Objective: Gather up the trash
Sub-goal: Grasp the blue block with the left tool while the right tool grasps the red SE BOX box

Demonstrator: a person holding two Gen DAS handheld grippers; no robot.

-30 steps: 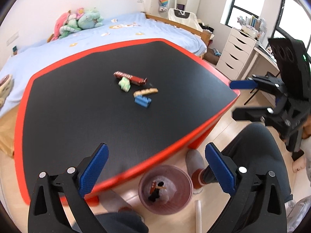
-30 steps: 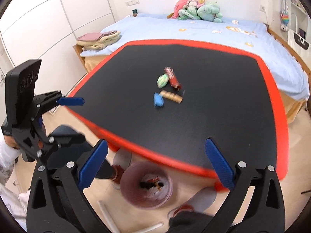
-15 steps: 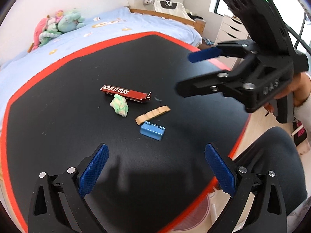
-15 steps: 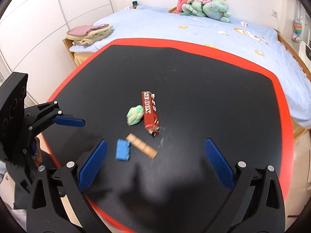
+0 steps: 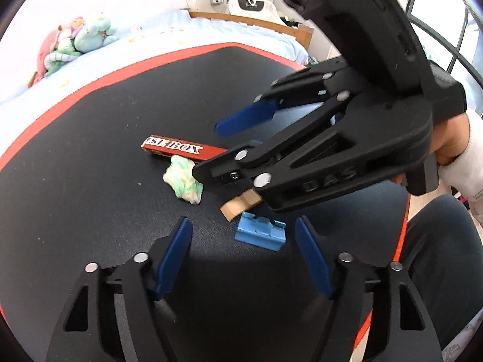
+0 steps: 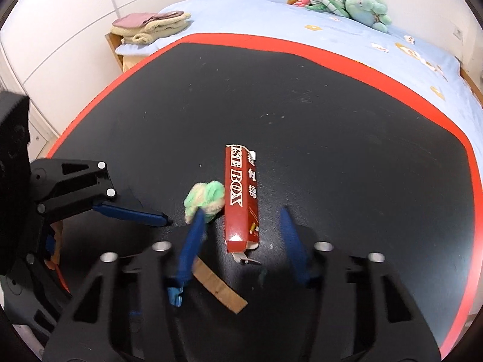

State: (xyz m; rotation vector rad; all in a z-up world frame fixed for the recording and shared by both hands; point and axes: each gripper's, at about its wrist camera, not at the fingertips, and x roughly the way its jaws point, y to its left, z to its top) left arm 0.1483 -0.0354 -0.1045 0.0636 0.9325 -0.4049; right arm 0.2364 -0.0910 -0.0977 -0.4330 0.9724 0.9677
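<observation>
Four pieces of trash lie on the black table (image 5: 75, 196): a red box (image 5: 184, 149), a green crumpled wad (image 5: 182, 179), a brown cardboard strip (image 5: 240, 203) and a blue piece (image 5: 259, 235). My left gripper (image 5: 243, 241) is open, its jaws either side of the blue piece and just above it. My right gripper (image 6: 241, 235) is open, low over the near end of the red box (image 6: 241, 202), with the wad (image 6: 205, 200) by its left finger and the strip (image 6: 220, 286) under it. The right gripper also shows in the left wrist view (image 5: 211, 147).
The table has a red rim (image 6: 392, 69). A bed with blue sheets (image 6: 302, 21) and plush toys (image 6: 347, 0) stands behind it. Folded towels (image 6: 151, 24) lie at the back left. The person's leg (image 5: 437, 256) is at the table's right edge.
Both grippers have moved forward and down over the trash from beyond the table's edge. The bin below the table has left view. Both stay open.
</observation>
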